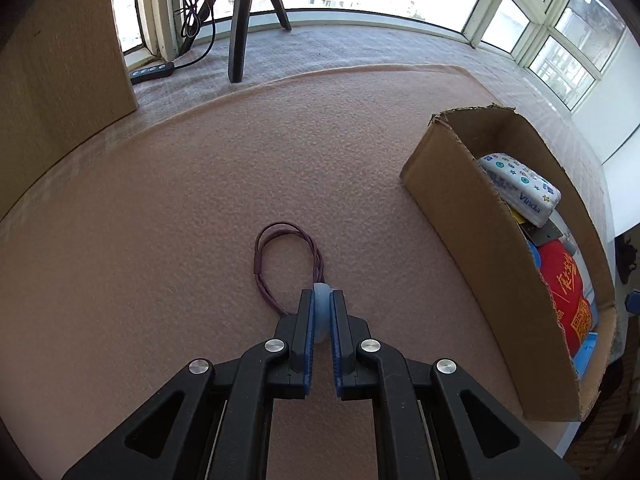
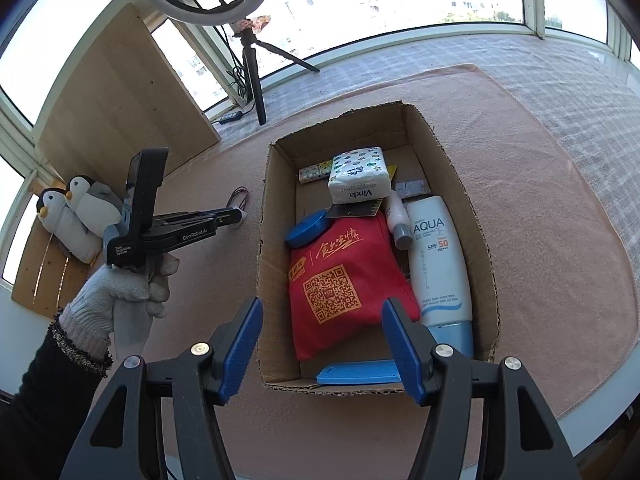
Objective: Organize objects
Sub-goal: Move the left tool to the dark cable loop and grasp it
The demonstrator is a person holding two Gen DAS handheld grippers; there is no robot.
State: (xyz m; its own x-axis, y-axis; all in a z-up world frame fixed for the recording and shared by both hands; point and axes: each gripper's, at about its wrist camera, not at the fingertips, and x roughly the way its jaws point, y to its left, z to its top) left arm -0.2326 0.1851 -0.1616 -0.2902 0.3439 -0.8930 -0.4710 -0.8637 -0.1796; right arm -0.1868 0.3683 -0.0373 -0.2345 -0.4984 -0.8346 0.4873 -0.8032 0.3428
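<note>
Your left claw (image 1: 322, 312) is clamped tight on the pale plastic piece (image 1: 322, 300) at the end of that purple cord loop (image 1: 286, 258), with the loop trailing out over the pink surface (image 1: 200, 200). Pinching the hard bit makes sense, since the thin cord would likely slip. The cardboard box (image 2: 276, 184) sits just to its right, already holding the tissue pack (image 2: 360, 180), red bag (image 2: 340, 276) and sunscreen tube (image 2: 438, 256). Your right claw (image 2: 322, 344) hovers half open over the box's near end with nothing in it, probably just waiting out of the way.
</note>
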